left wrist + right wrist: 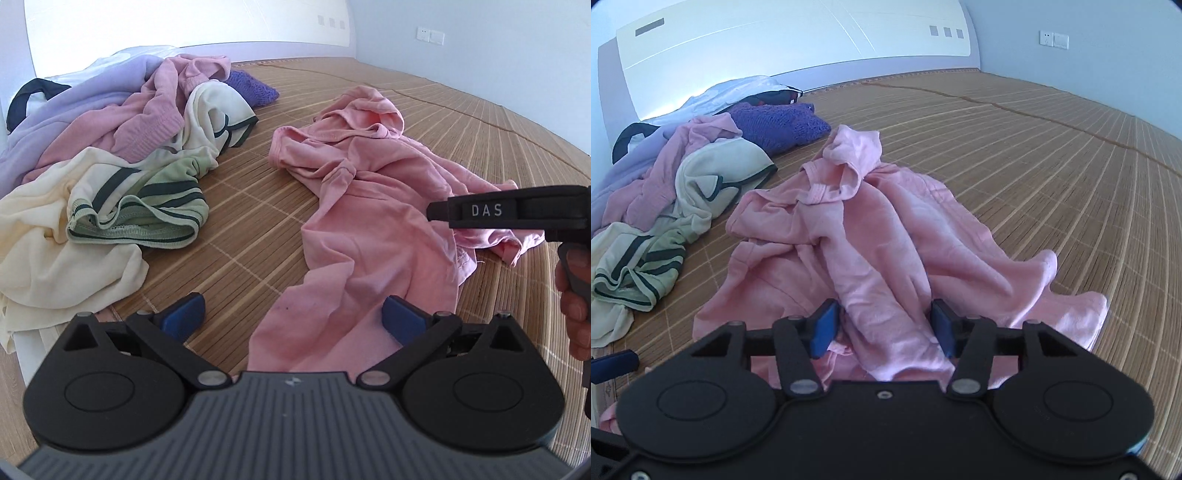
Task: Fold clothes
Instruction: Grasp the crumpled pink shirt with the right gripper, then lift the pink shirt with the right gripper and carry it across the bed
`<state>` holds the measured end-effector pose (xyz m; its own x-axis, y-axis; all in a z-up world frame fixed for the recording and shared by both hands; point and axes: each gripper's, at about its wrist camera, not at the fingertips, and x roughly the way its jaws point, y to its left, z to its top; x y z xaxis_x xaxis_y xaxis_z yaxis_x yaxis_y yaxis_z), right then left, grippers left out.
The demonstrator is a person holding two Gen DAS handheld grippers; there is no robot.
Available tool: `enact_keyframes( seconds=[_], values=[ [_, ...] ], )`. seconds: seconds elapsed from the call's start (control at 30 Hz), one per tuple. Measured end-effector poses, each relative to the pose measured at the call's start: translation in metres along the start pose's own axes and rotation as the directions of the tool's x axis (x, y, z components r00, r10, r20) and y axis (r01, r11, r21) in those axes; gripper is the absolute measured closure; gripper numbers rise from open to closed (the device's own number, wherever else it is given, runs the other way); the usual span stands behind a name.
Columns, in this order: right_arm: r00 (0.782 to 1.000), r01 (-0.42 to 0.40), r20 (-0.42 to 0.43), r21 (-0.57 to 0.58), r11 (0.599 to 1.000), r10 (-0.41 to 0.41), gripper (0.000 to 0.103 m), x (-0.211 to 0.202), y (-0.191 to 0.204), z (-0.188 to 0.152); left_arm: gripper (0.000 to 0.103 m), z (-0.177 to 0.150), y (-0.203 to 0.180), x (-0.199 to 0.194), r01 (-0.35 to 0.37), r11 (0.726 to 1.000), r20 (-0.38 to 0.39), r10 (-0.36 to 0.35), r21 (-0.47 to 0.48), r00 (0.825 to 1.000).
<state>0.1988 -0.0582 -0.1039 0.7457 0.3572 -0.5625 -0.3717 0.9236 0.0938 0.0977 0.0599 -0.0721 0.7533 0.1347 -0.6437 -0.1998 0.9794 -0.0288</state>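
Wide woven bamboo mat (1052, 177) on the bed, bare toward its far right edge: ample room to spread. Crumpled pink hooded garment (871, 236) mid-mat, near the mixed clothes heap (110, 147) at the left edge (snag risk). Right gripper (882, 325) jaws half-closed around a pink ridge, likely bunching layers. Left gripper (291, 314) jaws wide, empty.

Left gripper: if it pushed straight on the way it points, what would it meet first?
Most likely the pink hooded garment lying on the bamboo mat, just beyond the left gripper; depth is unclear.
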Motion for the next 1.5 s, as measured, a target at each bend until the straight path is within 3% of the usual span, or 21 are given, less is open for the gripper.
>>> enact_keyframes(
  seconds=[0.07,0.17,0.23,0.37,0.47,0.73,0.93,1.07,1.2,1.3,1.43,1.5],
  values=[
    [1.000,0.007,-0.024,-0.028,1.000,-0.007,0.067,0.000,0.000,-0.004,0.000,-0.002,-0.006,-0.002,0.012,1.000,-0.005,-0.012,0.019,1.000],
    [0.999,-0.012,-0.045,-0.063,0.998,0.009,0.080,-0.011,-0.005,-0.015,0.000,-0.005,-0.018,-0.006,0.046,0.998,-0.016,-0.045,0.042,0.999],
    [0.998,-0.029,-0.059,-0.085,0.996,0.024,0.081,-0.021,-0.010,-0.021,0.000,-0.009,-0.028,-0.010,0.072,0.995,-0.022,-0.070,0.067,0.997],
    [0.997,0.006,-0.076,-0.124,0.992,-0.016,0.082,-0.051,-0.031,-0.036,0.000,-0.024,-0.061,-0.024,0.147,0.977,-0.015,-0.146,0.154,0.989],
    [0.993,0.060,-0.095,-0.100,0.993,-0.070,0.082,-0.082,-0.058,-0.056,0.000,-0.038,-0.093,-0.036,0.236,0.949,-0.029,-0.235,0.211,0.972],
    [0.974,0.186,-0.134,0.030,0.982,-0.181,0.082,-0.185,-0.130,-0.126,0.000,-0.085,-0.184,-0.078,0.439,0.805,-0.099,-0.438,0.400,0.893],
    [0.957,0.264,-0.153,0.097,0.960,-0.248,0.078,-0.252,-0.164,-0.174,0.000,-0.116,-0.242,-0.107,0.525,0.705,-0.138,-0.530,0.477,0.837],
    [0.951,0.291,-0.156,0.147,0.945,-0.268,0.077,-0.290,-0.182,-0.205,0.000,-0.129,-0.271,-0.118,0.553,0.655,-0.168,-0.555,0.515,0.815],
    [0.949,0.305,-0.140,0.159,0.939,-0.284,0.073,-0.315,-0.190,-0.230,0.000,-0.132,-0.281,-0.119,0.562,0.626,-0.181,-0.566,0.541,0.804],
    [0.949,0.308,-0.120,0.178,0.934,-0.290,0.070,-0.331,-0.202,-0.246,0.000,-0.135,-0.288,-0.119,0.555,0.625,-0.173,-0.565,0.549,0.807],
    [0.936,0.343,-0.141,0.150,0.927,-0.324,0.067,-0.341,-0.219,-0.248,0.000,-0.130,-0.284,-0.122,0.604,0.617,-0.199,-0.597,0.505,0.777],
    [0.933,0.353,-0.141,0.171,0.920,-0.332,0.066,-0.345,-0.232,-0.250,0.000,-0.127,-0.281,-0.125,0.607,0.615,-0.189,-0.607,0.503,0.772]
  ],
)
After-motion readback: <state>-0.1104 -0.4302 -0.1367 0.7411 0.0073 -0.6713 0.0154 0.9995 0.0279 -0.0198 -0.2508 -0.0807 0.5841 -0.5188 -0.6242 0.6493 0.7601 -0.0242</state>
